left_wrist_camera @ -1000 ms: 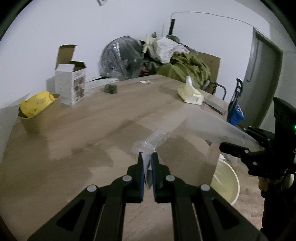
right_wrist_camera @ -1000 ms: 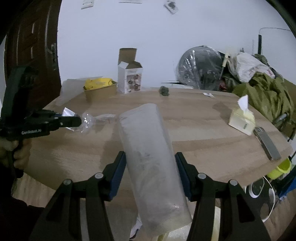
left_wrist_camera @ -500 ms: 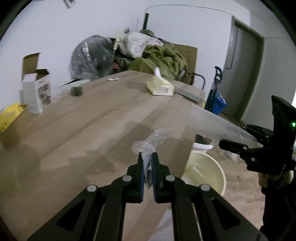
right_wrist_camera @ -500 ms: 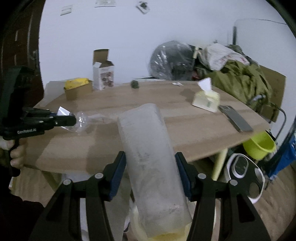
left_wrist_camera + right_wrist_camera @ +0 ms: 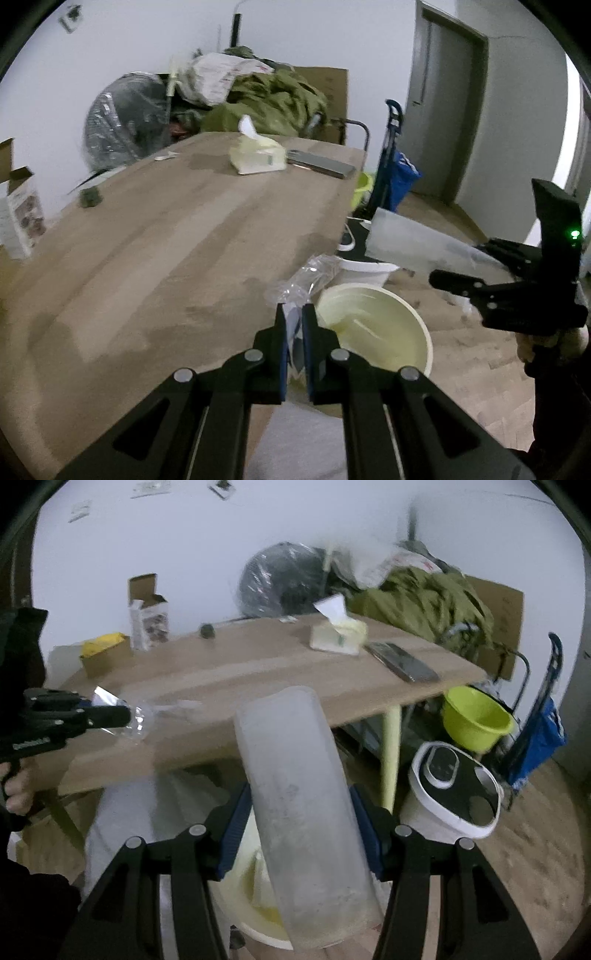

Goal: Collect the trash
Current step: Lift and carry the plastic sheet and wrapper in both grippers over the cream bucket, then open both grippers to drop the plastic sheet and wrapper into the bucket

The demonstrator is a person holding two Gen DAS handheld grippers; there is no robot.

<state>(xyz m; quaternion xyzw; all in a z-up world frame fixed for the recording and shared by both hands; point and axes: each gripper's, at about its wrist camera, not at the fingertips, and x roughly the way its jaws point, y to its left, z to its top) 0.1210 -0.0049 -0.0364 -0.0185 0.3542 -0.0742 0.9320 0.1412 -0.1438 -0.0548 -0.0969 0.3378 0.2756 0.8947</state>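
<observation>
My left gripper is shut on a crumpled clear plastic wrapper, held at the wooden table's near edge, just above a cream round bin on the floor. In the right wrist view the left gripper shows at the left with the wrapper sticking out of it. My right gripper is shut on a tall frosted plastic cup, tilted over the cream bin. The left wrist view shows the right gripper and the cup beside the bin.
On the table lie a tissue pack, a dark flat phone, an open white carton and a cardboard tray with something yellow. A green bucket and a white appliance stand on the floor by the table leg.
Both grippers have swung from over the tabletop to its edge and sunk a little toward the cream bin. The wrapper and the cup stay gripped as before.
</observation>
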